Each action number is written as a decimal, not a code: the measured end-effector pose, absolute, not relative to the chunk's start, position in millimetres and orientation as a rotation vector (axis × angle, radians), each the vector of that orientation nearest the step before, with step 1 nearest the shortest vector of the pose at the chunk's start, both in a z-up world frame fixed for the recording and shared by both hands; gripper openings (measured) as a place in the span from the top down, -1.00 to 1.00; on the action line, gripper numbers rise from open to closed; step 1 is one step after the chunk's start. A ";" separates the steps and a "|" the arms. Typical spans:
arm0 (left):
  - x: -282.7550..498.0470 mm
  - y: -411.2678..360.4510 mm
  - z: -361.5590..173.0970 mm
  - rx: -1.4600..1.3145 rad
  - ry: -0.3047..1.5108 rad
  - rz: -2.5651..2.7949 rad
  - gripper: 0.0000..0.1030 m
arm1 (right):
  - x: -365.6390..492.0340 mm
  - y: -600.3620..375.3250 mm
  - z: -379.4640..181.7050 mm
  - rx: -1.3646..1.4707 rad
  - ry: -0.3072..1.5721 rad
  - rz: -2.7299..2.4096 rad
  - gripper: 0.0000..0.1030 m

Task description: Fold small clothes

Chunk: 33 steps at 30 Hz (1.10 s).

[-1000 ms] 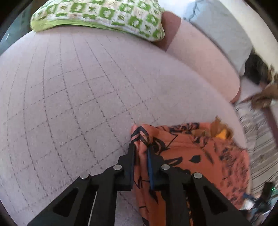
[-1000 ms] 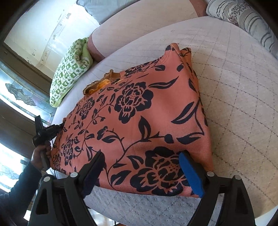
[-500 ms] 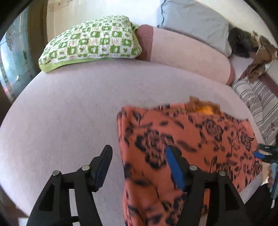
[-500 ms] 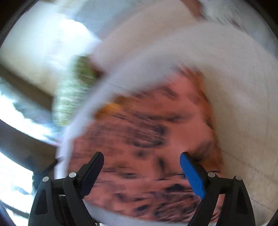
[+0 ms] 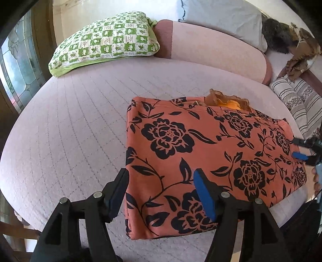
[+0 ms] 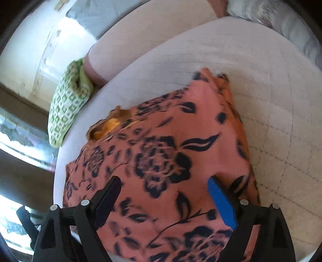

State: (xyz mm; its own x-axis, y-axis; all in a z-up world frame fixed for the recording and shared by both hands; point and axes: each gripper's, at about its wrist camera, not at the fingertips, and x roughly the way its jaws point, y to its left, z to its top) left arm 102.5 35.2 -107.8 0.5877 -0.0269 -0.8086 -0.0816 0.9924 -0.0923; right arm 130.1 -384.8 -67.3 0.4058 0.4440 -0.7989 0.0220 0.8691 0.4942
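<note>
An orange garment with black flowers (image 5: 201,153) lies folded flat on the quilted pale bed (image 5: 70,125). A ruffled yellow-orange collar (image 5: 229,101) pokes out at its far edge. My left gripper (image 5: 161,187) is open and empty, just above the garment's near left corner. My right gripper (image 6: 164,195) is open and empty above the garment (image 6: 161,161); this view is blurred. The right gripper also shows in the left wrist view (image 5: 303,149) at the garment's right edge.
A green checked pillow (image 5: 106,46) lies at the back left. A pink bolster (image 5: 211,48) and a grey pillow (image 5: 221,18) run along the back. Striped cushions (image 5: 297,100) and a brown cloth heap (image 5: 299,54) sit at right. The bed edge is near.
My left gripper let go of the garment's corner, opened and pulled back upward. The garment now lies flat. My right gripper stayed open and shifted over the garment.
</note>
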 end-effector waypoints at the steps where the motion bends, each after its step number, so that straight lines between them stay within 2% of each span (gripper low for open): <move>1: 103.1 35.1 -108.2 -0.122 0.943 0.039 -0.34 | 130.4 -380.3 -57.9 0.445 1.100 0.287 -0.75; 4: 104.4 34.8 -109.6 -0.130 0.953 0.037 -0.34 | 136.9 -380.8 -49.8 0.417 1.035 0.285 -0.75; 7: 105.0 32.9 -111.2 -0.118 0.964 0.039 -0.34 | 157.7 -402.1 -92.0 0.474 1.135 0.166 -0.75; 8: 104.5 32.6 -111.3 -0.113 0.970 0.041 -0.35 | 157.3 -407.0 -93.1 0.520 1.118 0.169 -0.75; 13: 105.0 30.9 -115.6 -0.121 0.976 0.045 -0.44 | 152.6 -403.6 -59.1 0.528 0.979 0.239 -0.79; 14: 106.0 28.0 -118.3 -0.129 0.990 0.029 -0.44 | 159.4 -404.2 -70.1 0.507 1.015 0.216 -0.87; 16: 104.0 22.0 -119.2 -0.122 0.994 0.003 -0.44 | 171.7 -411.2 -104.3 0.555 1.125 0.185 -0.86; 22: 95.9 6.1 -117.2 -0.066 0.978 -0.037 -0.47 | 174.0 -390.2 -58.4 0.541 0.993 0.251 -0.85; 27: 101.8 -4.1 -128.8 -0.040 0.991 -0.069 -0.47 | 218.1 -408.7 -77.2 0.610 1.005 0.293 -0.85; 29: 107.4 -1.9 -140.2 -0.042 1.028 -0.057 -0.47 | 230.5 -446.5 -112.0 0.784 1.052 0.250 -0.85; 31: 107.2 1.3 -142.6 -0.055 1.030 -0.061 -0.47 | 224.4 -468.0 -114.7 1.027 0.955 0.248 -0.85; 33: 106.7 3.4 -140.2 -0.072 1.023 -0.065 -0.47 | 217.8 -468.8 -105.4 1.039 0.932 0.268 -0.85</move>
